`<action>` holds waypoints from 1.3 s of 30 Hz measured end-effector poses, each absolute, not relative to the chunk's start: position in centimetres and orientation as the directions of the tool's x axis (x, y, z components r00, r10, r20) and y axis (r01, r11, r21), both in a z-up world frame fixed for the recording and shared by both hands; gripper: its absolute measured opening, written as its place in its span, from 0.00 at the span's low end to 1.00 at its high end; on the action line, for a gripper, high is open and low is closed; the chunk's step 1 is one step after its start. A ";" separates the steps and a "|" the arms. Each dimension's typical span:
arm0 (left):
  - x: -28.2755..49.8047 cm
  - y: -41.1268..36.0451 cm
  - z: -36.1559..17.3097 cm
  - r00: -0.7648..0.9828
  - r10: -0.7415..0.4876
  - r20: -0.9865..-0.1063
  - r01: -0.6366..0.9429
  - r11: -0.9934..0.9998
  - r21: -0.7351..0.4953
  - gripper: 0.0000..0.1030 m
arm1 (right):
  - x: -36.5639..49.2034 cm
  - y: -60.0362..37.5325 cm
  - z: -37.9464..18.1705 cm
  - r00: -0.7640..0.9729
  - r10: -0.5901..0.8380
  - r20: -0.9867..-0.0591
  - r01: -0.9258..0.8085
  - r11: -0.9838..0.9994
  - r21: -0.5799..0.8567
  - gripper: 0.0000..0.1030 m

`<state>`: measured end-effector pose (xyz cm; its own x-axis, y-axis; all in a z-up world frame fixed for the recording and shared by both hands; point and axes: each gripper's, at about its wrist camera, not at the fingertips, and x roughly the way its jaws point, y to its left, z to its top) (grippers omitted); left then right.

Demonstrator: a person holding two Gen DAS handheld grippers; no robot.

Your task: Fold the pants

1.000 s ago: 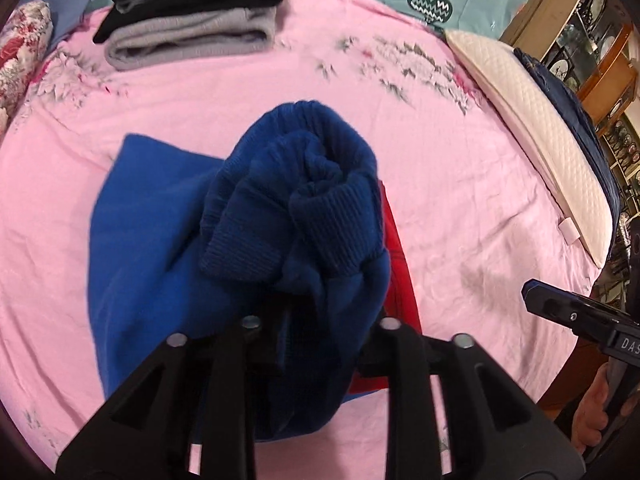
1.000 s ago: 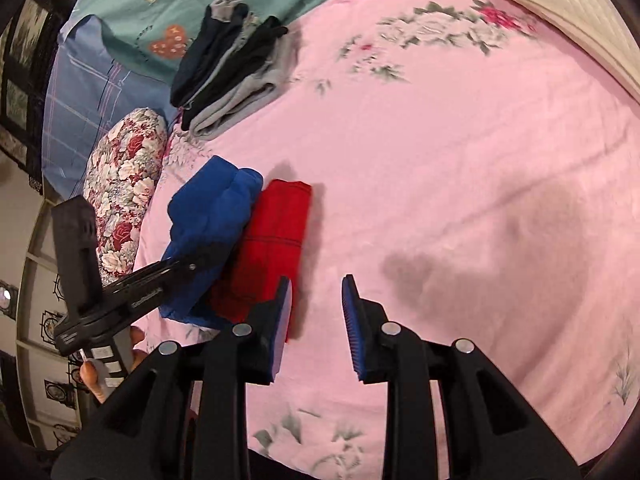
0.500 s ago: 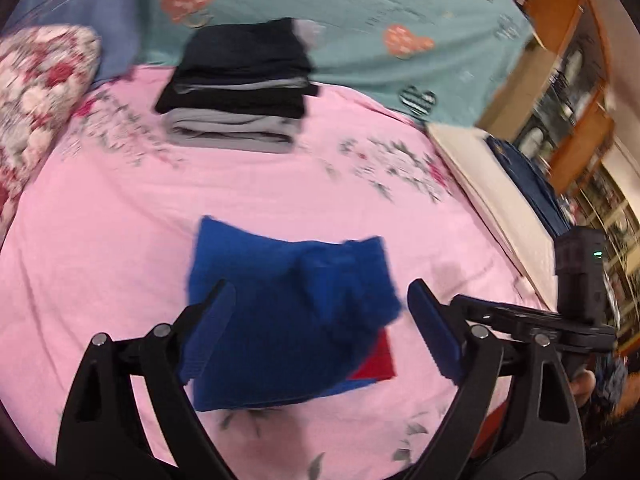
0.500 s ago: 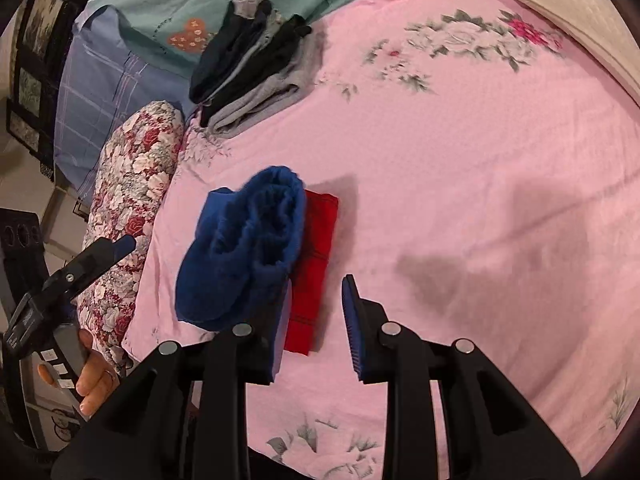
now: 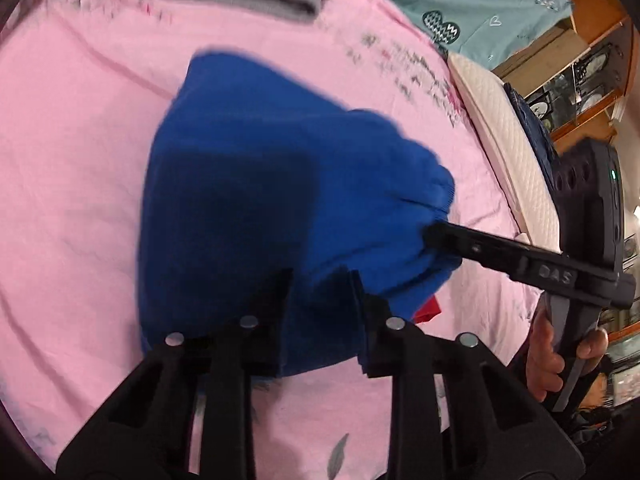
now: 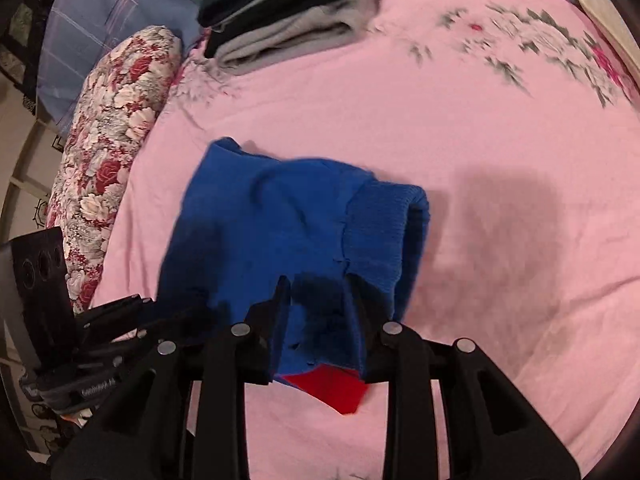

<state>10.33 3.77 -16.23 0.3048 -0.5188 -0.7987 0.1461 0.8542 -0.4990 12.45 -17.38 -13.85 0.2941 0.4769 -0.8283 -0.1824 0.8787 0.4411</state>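
Note:
The blue pants (image 5: 256,184) lie folded into a thick bundle on the pink bedsheet (image 5: 72,184), ribbed waistband to the right (image 6: 380,232). A red folded garment (image 6: 332,388) peeks out from under them. My left gripper (image 5: 320,292) has its jaws around the near edge of the blue pants, fabric between the fingers. My right gripper (image 6: 318,300) also straddles the pants' near edge, fabric between its jaws. The right gripper shows in the left wrist view (image 5: 436,236) touching the waistband end. The left gripper shows in the right wrist view (image 6: 120,316) at the bundle's left side.
A stack of folded black and grey clothes (image 6: 288,12) sits at the far side of the bed. A floral pillow (image 6: 112,136) lies along the left. A white quilted pillow (image 5: 508,140) lies along the right, with wooden shelves (image 5: 580,60) beyond.
The left gripper let go of the raised bundle, opened wide, then closed in again on the pants' near edge. The right gripper moved left onto the pants. The pants now lie flatter.

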 end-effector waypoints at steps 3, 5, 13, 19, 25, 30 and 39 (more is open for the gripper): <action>10.4 4.3 -15.9 0.308 -0.550 -0.776 0.146 0.834 -0.533 0.25 | 12.2 -17.7 -14.2 0.279 0.479 -0.832 -0.176 0.877 0.446 0.28; 9.7 4.3 -14.7 0.331 -0.519 -0.788 0.163 0.854 -0.494 0.25 | 12.4 -16.9 -12.8 0.271 0.462 -0.844 -0.194 0.885 0.422 0.28; 8.1 5.2 -12.5 0.378 -0.483 -0.790 0.182 0.875 -0.448 0.31 | 18.6 -7.7 -5.8 0.262 0.508 -0.820 -0.465 0.812 0.354 0.47; 8.4 4.7 -12.7 0.360 -0.502 -0.786 0.208 0.865 -0.458 0.31 | 23.6 -0.2 -9.5 0.234 0.283 -0.930 -0.532 0.838 0.121 0.47; 9.0 3.8 -14.8 0.306 -0.477 -0.824 0.198 0.878 -0.435 0.31 | 25.5 1.4 -14.4 0.202 0.120 -0.972 -0.503 0.864 0.002 0.47; 9.2 4.0 -14.9 0.310 -0.480 -0.821 0.196 0.877 -0.439 0.33 | 26.3 1.2 -15.8 0.155 0.140 -0.978 -0.484 0.874 0.048 0.47; 7.5 6.0 -11.5 0.404 -0.443 -0.800 0.196 0.896 -0.397 0.64 | 25.0 -2.1 -9.7 0.230 0.272 -0.934 -0.436 0.887 0.151 0.50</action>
